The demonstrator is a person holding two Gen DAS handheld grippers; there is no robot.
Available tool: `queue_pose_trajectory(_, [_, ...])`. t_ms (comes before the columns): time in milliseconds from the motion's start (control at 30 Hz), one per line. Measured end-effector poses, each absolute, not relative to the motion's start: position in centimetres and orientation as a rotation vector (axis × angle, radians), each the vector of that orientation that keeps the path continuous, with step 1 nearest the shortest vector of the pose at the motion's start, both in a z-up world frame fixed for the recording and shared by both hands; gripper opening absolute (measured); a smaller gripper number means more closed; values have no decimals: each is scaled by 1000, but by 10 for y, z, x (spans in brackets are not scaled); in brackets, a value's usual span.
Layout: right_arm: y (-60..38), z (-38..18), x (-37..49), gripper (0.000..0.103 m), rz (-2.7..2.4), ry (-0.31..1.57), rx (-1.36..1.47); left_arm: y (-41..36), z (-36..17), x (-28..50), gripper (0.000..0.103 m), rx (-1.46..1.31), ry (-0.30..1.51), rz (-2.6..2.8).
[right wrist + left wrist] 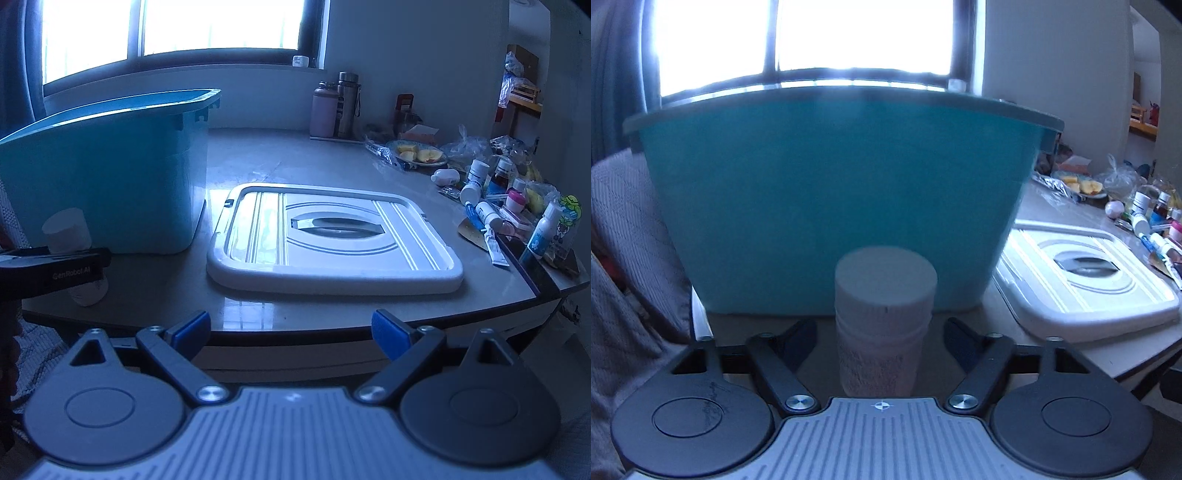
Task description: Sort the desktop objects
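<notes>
A white capped bottle (882,321) stands between the fingers of my left gripper (881,332), right in front of the teal bin (831,192). The fingers stand wide apart on either side of it, with gaps showing, so the gripper is open. In the right wrist view the same bottle (68,230) sits at the table's near left corner behind the left gripper's black body (51,271), beside the teal bin (110,177). My right gripper (291,334) is open and empty, just off the table's front edge.
The bin's white lid (332,236) lies flat on the table (295,155) right of the bin. Several bottles and tubes (491,206) clutter the right edge. A plate of fruit (421,153) and two flasks (336,105) stand at the back.
</notes>
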State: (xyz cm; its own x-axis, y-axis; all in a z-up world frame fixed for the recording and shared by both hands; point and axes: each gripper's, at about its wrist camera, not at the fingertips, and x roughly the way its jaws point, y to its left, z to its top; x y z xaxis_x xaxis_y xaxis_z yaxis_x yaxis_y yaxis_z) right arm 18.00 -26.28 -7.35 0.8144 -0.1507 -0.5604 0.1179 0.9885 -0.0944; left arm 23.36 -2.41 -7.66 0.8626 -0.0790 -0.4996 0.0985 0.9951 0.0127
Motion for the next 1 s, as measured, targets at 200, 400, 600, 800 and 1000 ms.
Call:
queue_pose_trajectory(200, [-261,-73,178,94,-138,603,-40,-25,-69,237,48,13,536,-101])
queue_pose_trajectory(400, [-264,-69,172,94,-118,589,-27,-27,-55,223,49,23,508,-115])
queue_pose_trajectory(600, [-257,-63,152,94,-99,565,-21,-21,-45,196,48,26,498,-108])
queue_pose_trajectory(800, [-249,-58,129,94,-76,550,-11,-14,-37,163,49,37,485,-94])
queue_pose_trajectory(1000, [-246,-53,109,94,-56,531,-1,-5,-18,131,49,42,458,-87])
